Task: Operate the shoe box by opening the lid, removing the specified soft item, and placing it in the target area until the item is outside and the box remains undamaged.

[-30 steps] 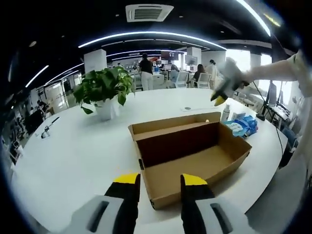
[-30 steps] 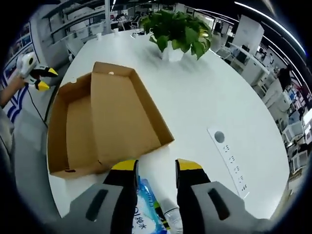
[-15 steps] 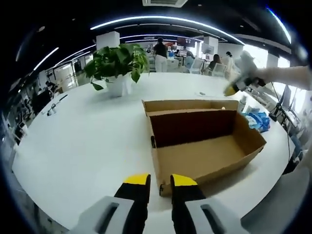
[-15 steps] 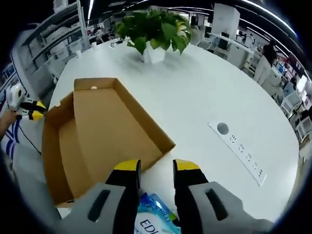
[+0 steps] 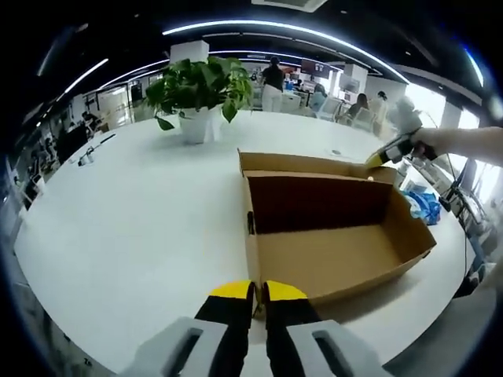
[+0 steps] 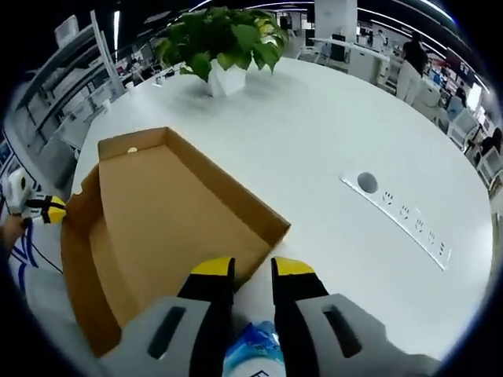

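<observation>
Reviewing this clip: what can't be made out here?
- Right gripper view: blue packet is mostly hidden by the right gripper jaws and frame edge; grip unclear.
- Left gripper view: left gripper tips meet the shoe box wall; contact unclear.
- Left gripper view: blue item is half hidden behind the box.

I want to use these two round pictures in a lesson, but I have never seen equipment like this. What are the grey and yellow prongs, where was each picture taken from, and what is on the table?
There is no robot. A person holds a grey, yellow-tipped two-jaw gripper in each hand, and each carries a fisheye camera looking along its jaws.

In the left gripper view, the left gripper rises from the bottom, jaws nearly together with nothing visible between them. Ahead, on the round white table, lies the open brown cardboard shoe box, empty inside. Behind it stands a leafy green plant in a white pot. The right gripper shows at the far side, near a blue plastic packet.

The right gripper view looks from the opposite side. Its jaws stand slightly apart above that packet; whether they grip it is unclear.
</observation>
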